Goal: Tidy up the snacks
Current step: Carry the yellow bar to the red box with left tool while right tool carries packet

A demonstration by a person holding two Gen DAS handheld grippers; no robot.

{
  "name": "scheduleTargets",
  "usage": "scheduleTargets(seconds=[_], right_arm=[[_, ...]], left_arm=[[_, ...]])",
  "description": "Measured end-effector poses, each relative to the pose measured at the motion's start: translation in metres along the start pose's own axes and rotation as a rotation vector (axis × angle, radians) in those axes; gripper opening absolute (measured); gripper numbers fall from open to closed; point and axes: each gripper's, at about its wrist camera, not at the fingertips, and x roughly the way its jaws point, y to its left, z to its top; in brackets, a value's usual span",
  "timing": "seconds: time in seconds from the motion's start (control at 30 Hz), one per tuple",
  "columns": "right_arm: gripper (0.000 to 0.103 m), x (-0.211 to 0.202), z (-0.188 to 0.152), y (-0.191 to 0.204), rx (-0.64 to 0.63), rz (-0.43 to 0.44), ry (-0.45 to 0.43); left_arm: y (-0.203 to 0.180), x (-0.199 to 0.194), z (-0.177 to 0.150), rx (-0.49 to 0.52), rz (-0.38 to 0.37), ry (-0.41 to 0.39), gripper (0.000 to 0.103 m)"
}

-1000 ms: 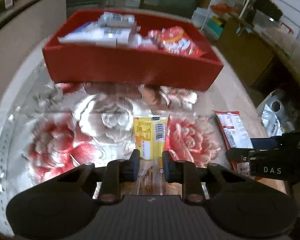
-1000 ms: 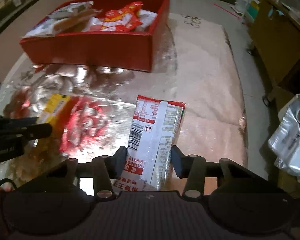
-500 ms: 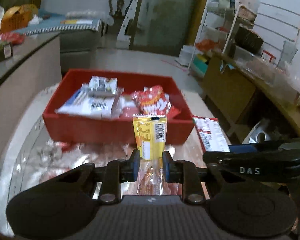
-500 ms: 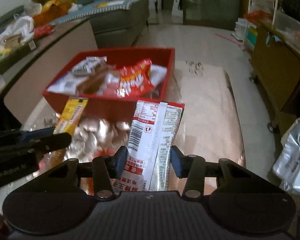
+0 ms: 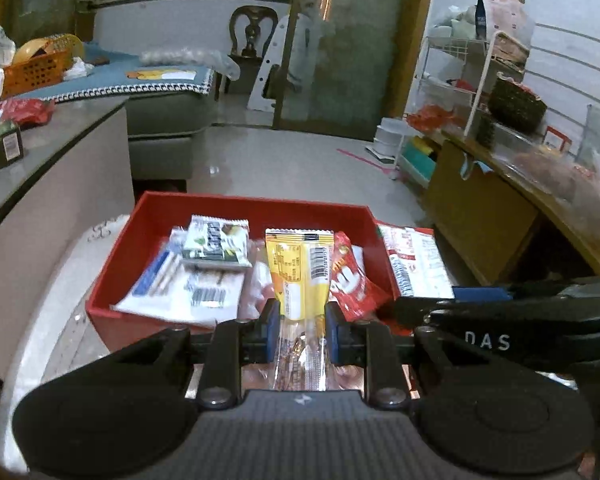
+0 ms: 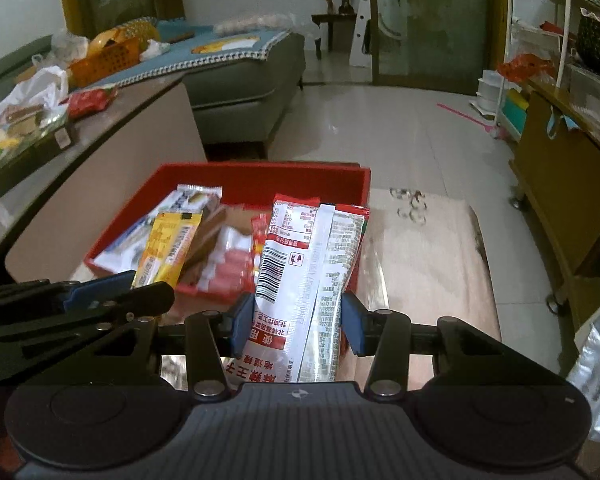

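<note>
My left gripper [image 5: 299,320] is shut on a yellow snack packet [image 5: 300,268] with a clear lower end, held up in front of the red bin [image 5: 112,260]. My right gripper [image 6: 298,316] is shut on a long red-and-white snack packet [image 6: 306,264], lifted just at the bin's [image 6: 260,174] near right corner. Each gripper shows in the other's view: the right one [image 5: 428,308] beside the bin with its packet [image 5: 416,260], the left one [image 6: 100,292] with the yellow packet [image 6: 168,248]. Several packets lie inside the bin.
The bin stands on a low table with a shiny flowered cover [image 6: 428,248]. A grey counter [image 5: 40,152] runs along the left, a wooden cabinet [image 5: 480,216] on the right. A silver bag [image 6: 596,360] hangs at the right edge. Tiled floor lies beyond.
Both grippers have risen off the table with their packets and tilted up, coming closer to the red bin. The packets now hang over the bin's near side instead of lying flat.
</note>
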Motion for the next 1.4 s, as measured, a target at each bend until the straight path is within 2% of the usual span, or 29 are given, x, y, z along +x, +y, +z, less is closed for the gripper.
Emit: scheduleTargets(seconds=[0.63,1.4], right_arm=[[0.054,0.052,0.027,-0.003,-0.006,-0.026,-0.009],[0.054,0.08,0.032,0.001,-0.007,-0.046,0.017]], left_arm=[[0.007,0.055,0.027,0.043,0.076,-0.01,0.019],[0.011,0.08,0.032,0.049,0.118,-0.002,0.019]])
